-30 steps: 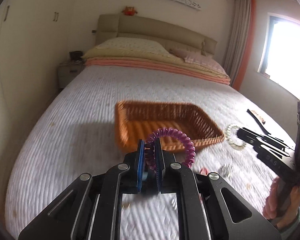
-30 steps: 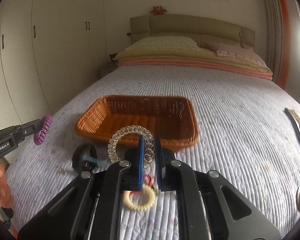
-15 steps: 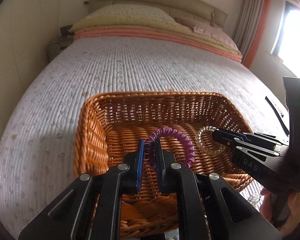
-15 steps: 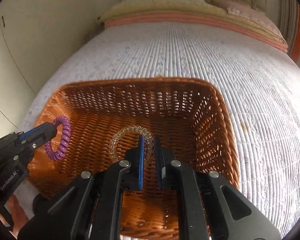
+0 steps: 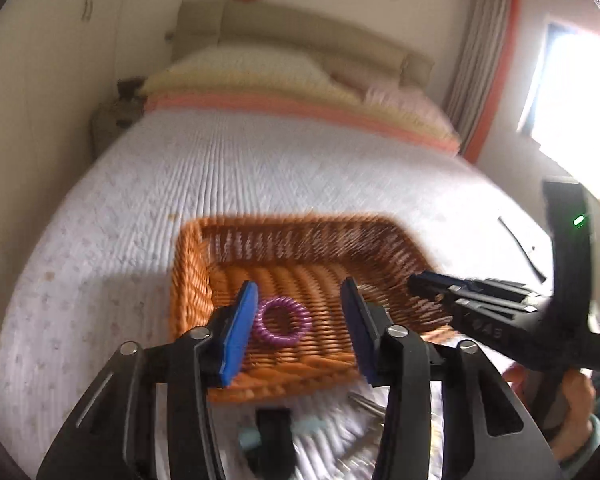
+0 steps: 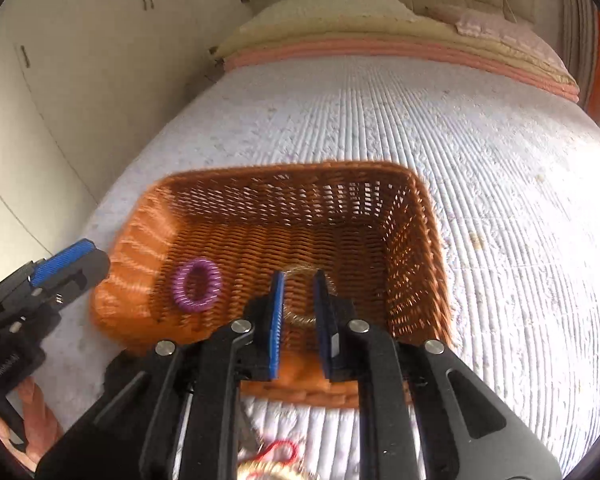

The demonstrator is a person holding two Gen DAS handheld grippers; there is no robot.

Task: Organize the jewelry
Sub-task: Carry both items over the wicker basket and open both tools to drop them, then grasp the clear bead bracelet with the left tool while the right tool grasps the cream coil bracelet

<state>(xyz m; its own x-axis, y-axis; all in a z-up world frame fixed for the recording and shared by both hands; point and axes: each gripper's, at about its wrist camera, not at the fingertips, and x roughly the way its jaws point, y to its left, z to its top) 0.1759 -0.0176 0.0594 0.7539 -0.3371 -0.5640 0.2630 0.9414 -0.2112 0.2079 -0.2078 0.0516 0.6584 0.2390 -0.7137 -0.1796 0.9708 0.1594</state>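
The bed (image 6: 480, 152) carries the wicker basket (image 6: 416, 232), the landmark here. Above its near rim, the left claw (image 5: 300, 320) gapes wide and the right claw (image 6: 298, 312) stands partly open; both hold nothing. Inside the basket lie the purple coil bracelet (image 6: 196, 286) toward the left wall and the clear beaded bracelet (image 6: 300, 320) near the front. Withdrawing carelessly could snag a finger on the rim and tip the basket.

Two hair ties, one basket, two grippers on a bed

One wicker basket (image 6: 416, 216) holds one purple coil hair tie (image 6: 196, 286) and one clear beaded bracelet (image 6: 300, 318). Two grippers, left gripper (image 5: 300, 322) and right gripper (image 6: 300, 316), hover above, jaws apart. One red cord (image 6: 278, 450) lies on the bedspread (image 6: 500, 160).
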